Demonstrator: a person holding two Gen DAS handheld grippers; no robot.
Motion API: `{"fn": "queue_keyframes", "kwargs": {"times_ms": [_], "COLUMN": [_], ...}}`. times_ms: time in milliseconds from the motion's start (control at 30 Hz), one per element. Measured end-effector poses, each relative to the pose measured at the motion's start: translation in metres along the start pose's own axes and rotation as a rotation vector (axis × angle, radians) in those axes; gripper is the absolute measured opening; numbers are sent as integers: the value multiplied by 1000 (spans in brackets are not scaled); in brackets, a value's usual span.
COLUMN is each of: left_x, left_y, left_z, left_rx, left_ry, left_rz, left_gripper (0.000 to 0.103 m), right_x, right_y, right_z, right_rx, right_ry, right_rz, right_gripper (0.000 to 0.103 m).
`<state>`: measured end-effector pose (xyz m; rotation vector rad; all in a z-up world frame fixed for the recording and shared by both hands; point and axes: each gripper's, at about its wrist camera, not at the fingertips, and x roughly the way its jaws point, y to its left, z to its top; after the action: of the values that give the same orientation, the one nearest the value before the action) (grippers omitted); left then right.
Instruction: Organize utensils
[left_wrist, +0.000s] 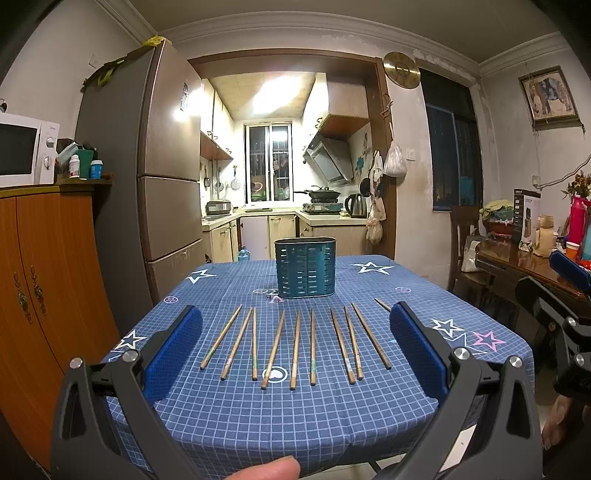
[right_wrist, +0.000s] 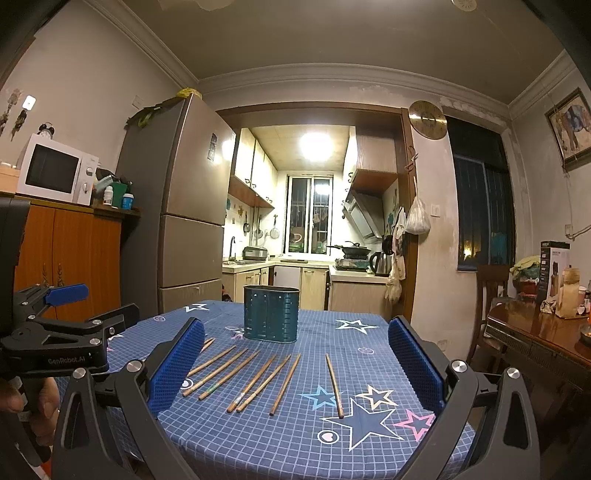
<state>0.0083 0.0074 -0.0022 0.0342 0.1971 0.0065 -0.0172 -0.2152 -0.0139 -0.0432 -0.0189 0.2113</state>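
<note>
Looking along the left wrist view, the left gripper (left_wrist: 295, 347) is spread wide with nothing between its blue pads (left_wrist: 173, 354), poised above the near edge of the table (left_wrist: 258, 417), which carries a blue checked cloth with star prints. Wooden chopsticks (left_wrist: 295, 349) lie in a loose row across the cloth, nine in plain sight and a tenth (left_wrist: 382, 304) partly hidden behind the pad at 3 o'clock. A teal slotted utensil holder (left_wrist: 305, 267) stands upright at 12 o'clock beyond the row, apart from it. The right gripper (left_wrist: 567, 273) shows at 3 o'clock, off the table edge. A fingertip (left_wrist: 273, 469) intrudes at 6 o'clock. Turning to the right wrist view, the right gripper (right_wrist: 295, 369) is likewise spread and empty. The chopsticks (right_wrist: 255, 380) fan out between 9 and 6 o'clock of centre, one chopstick (right_wrist: 334, 386) lying separately toward 5 o'clock beside a large star. The utensil holder (right_wrist: 271, 314) stands at 12 o'clock, nothing visible inside it. The left gripper (right_wrist: 74, 295) appears at 9 o'clock, its fingers parted, held by a hand (right_wrist: 26, 406)
</note>
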Motion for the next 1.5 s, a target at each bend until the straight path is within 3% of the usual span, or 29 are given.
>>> {"fn": "queue_keyframes", "kwargs": {"times_ms": [1500], "left_x": [19], "left_y": [-3], "left_z": [-3], "left_rx": [10], "left_ry": [27], "left_rz": [8], "left_gripper": [98], "right_x": [18], "right_y": [5], "right_z": [-7], "right_rx": [14], "right_ry": [31], "right_rz": [5], "right_gripper": [100]}}
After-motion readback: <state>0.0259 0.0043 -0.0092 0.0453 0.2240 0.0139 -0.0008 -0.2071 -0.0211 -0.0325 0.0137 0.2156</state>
